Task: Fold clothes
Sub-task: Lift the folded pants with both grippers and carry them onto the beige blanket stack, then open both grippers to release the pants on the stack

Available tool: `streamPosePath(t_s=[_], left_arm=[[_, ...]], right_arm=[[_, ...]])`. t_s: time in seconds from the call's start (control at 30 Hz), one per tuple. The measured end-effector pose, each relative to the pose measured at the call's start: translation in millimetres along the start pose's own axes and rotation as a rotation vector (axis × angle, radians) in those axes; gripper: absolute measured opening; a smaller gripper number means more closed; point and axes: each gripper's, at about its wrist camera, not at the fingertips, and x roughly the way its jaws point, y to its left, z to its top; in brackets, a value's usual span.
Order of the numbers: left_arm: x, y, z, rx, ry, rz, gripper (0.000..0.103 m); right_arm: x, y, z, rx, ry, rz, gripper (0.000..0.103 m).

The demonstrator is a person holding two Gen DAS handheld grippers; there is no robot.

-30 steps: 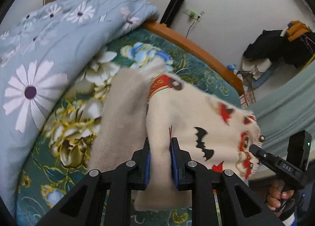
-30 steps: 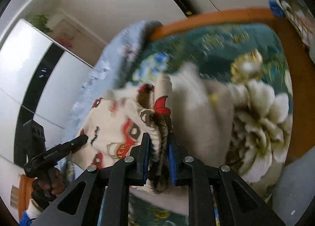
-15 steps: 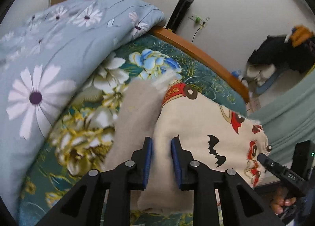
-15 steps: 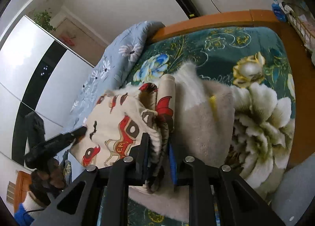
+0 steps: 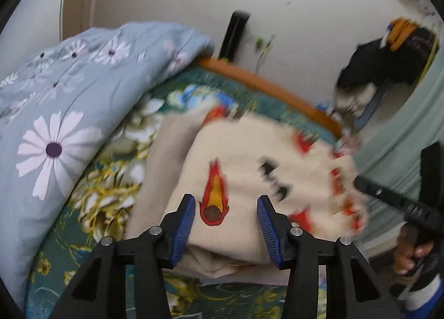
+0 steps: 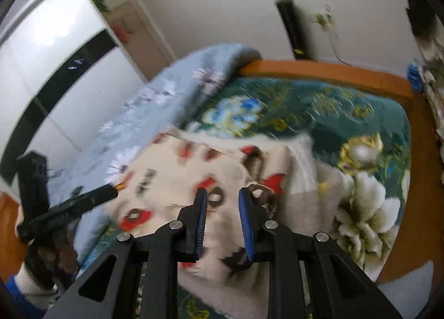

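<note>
Green floral bedspread (image 5: 91,208) lay beneath the folded cream cartoon-print fleece garment (image 5: 244,180) below both just-opened grippers, left gripper (image 5: 224,224) spread, right gripper (image 6: 223,221) parted, gripping nothing.

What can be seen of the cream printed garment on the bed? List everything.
The cream garment is soft, fleecy fabric printed with a red-and-yellow flame, black bats and red shapes. It lies folded in layers on a plain beige fleecy layer, atop the green floral bedspread, beside the blue daisy quilt. The left tongs have just been opening and stand apart over its near fold, pads not pressing. The right tongs are open above its patterned edge.
</note>
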Motion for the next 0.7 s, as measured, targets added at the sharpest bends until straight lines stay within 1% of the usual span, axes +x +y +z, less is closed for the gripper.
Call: streamPosePath(t_s=[0.1, 0.2, 0.27, 0.33, 0.37, 0.4, 0.47, 0.53, 0.57, 0.6, 0.63, 0.67, 0.7], left_arm=[[-5, 1, 1, -0.040, -0.015, 0.000, 0.049], [-23, -10, -7, -0.018, -0.030, 0.006, 0.051], [-34, -18, -18, 0.004, -0.031, 0.026, 0.053], [-42, -25, -30, 0.012, -0.028, 0.043, 0.061], [-45, -26, -37, -0.002, -0.026, 0.044, 0.063], [-47, -28, -44, -0.015, -0.023, 0.046, 0.066], [-52, -32, -58, -0.041, -0.017, 0.049, 0.069], [-56, -32, -72, -0.080, -0.018, 0.062, 0.080], [-59, -32, -79, -0.101, -0.020, 0.071, 0.083], [-61, -32, -84, -0.117, -0.022, 0.079, 0.087], [-64, -31, -88, -0.130, -0.024, 0.087, 0.090], [-68, -32, -92, -0.135, -0.027, 0.097, 0.092], [-71, -34, -96, -0.136, -0.030, 0.109, 0.096]], right_arm=[[16, -13, -2, 0.060, 0.033, -0.009, 0.021], [-3, -4, -5, 0.056, 0.002, -0.011, 0.023], [-20, 3, -13, 0.043, -0.022, -0.015, 0.023], [-33, 8, -29, 0.033, -0.029, -0.026, 0.024], [-36, 9, -38, 0.033, -0.024, -0.041, 0.027], [-35, 8, -47, 0.036, -0.004, -0.056, 0.029], [-32, 8, -65, 0.046, 0.037, -0.093, 0.036], [-27, 7, -81, 0.059, 0.070, -0.126, 0.039], [-26, 7, -88, 0.058, 0.081, -0.122, 0.046], [-24, 9, -95, 0.057, 0.087, -0.128, 0.050], [-23, 11, -101, 0.056, 0.093, -0.135, 0.057], [-22, 13, -105, 0.053, 0.093, -0.134, 0.058], [-22, 16, -108, 0.051, 0.094, -0.133, 0.058]])
